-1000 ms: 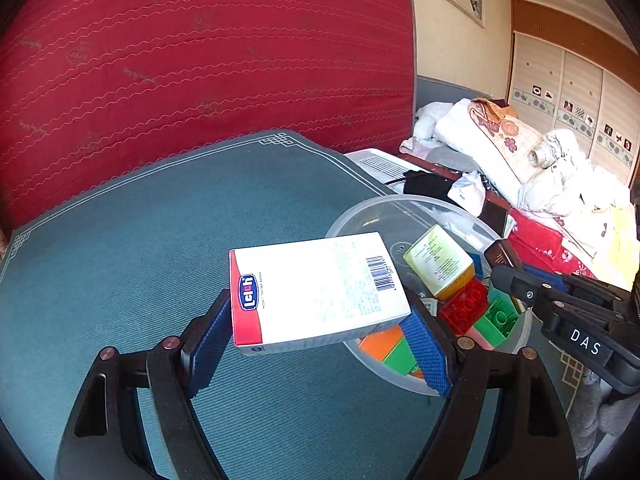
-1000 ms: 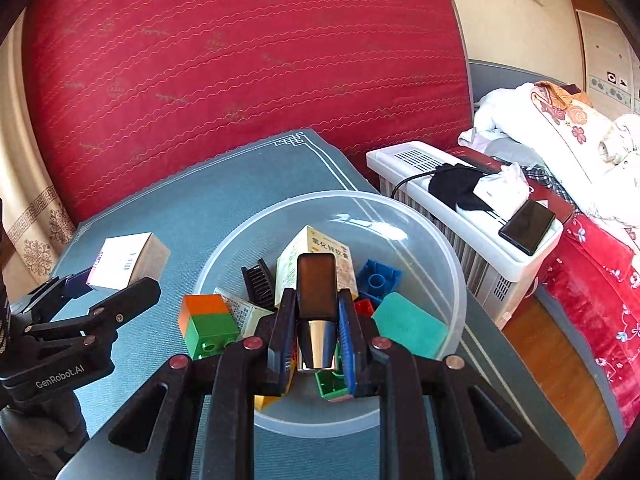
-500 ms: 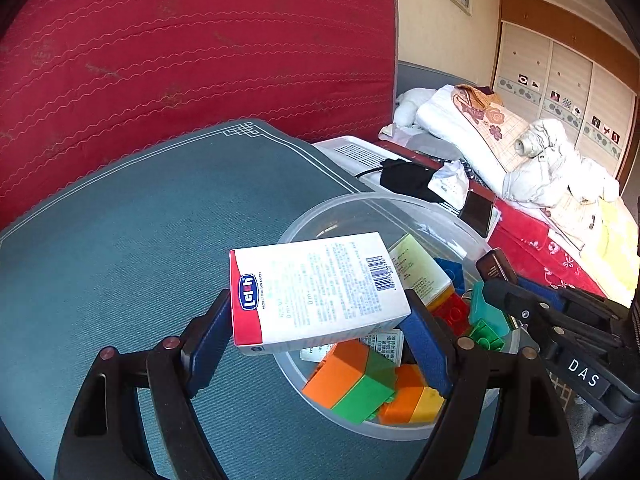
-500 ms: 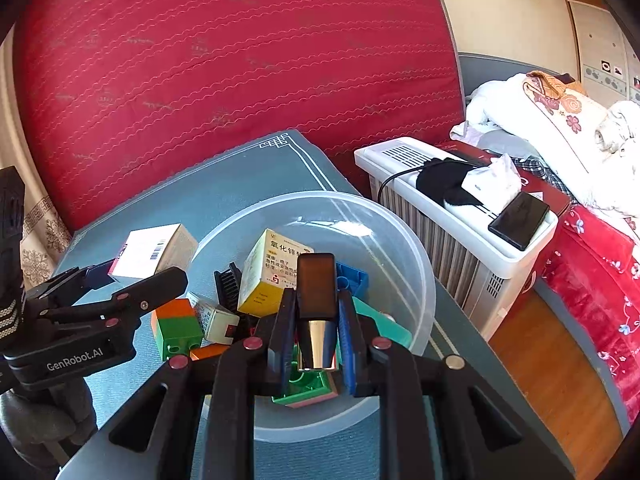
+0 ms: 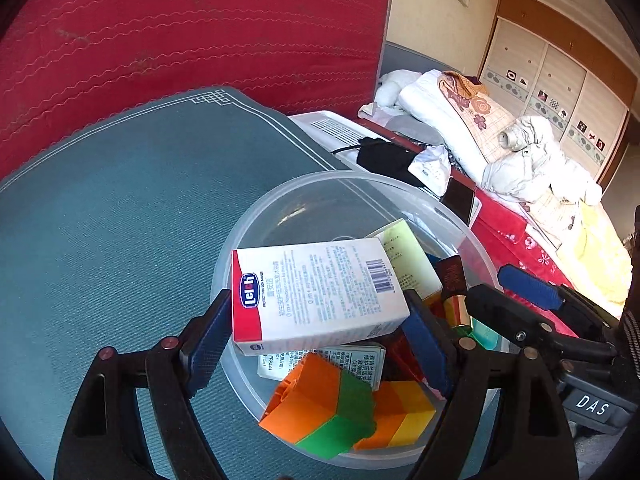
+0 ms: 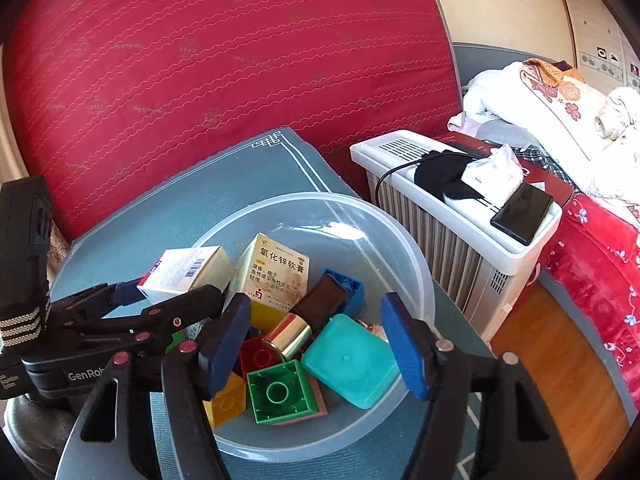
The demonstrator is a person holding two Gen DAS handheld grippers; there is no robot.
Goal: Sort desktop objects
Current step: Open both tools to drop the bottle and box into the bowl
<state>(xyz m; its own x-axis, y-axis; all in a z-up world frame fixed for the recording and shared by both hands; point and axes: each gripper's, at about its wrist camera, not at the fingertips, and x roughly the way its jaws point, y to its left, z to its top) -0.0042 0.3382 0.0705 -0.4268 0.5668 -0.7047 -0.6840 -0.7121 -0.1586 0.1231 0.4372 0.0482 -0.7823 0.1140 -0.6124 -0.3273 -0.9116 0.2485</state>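
The white carton [image 5: 320,292] with the red end panel sits clamped between the blue pads of my left gripper [image 5: 316,332], held in the air over the near side of the clear plastic bowl [image 5: 256,240]. Its long axis runs crosswise from pad to pad, red logo end toward my left finger, barcode end toward the right, and the whole box tilts slightly, printed face up. In the right wrist view the same carton [image 6: 186,270] pokes out past the left tool's black fingers, above the bowl's [image 6: 404,248] left rim.

My right gripper [image 6: 316,344] hangs wide open above the bowl, gripping nothing. Below it lies a dark brown lipstick-like tube [image 6: 308,316] with a shiny metal base (the metal end toward me, the dark end pointing away and to the right), resting on the toy bricks. Around it are a teal square lid [image 6: 352,360], a green brick [image 6: 280,392], a yellow brick [image 6: 226,400], a blue brick [image 6: 348,284] and a yellow-and-white ointment box [image 6: 276,270] standing tilted.

The bowl rests on a teal mat [image 5: 120,208]. To the right stands a white heater [image 6: 452,216] with a black phone [image 6: 522,212] on top.
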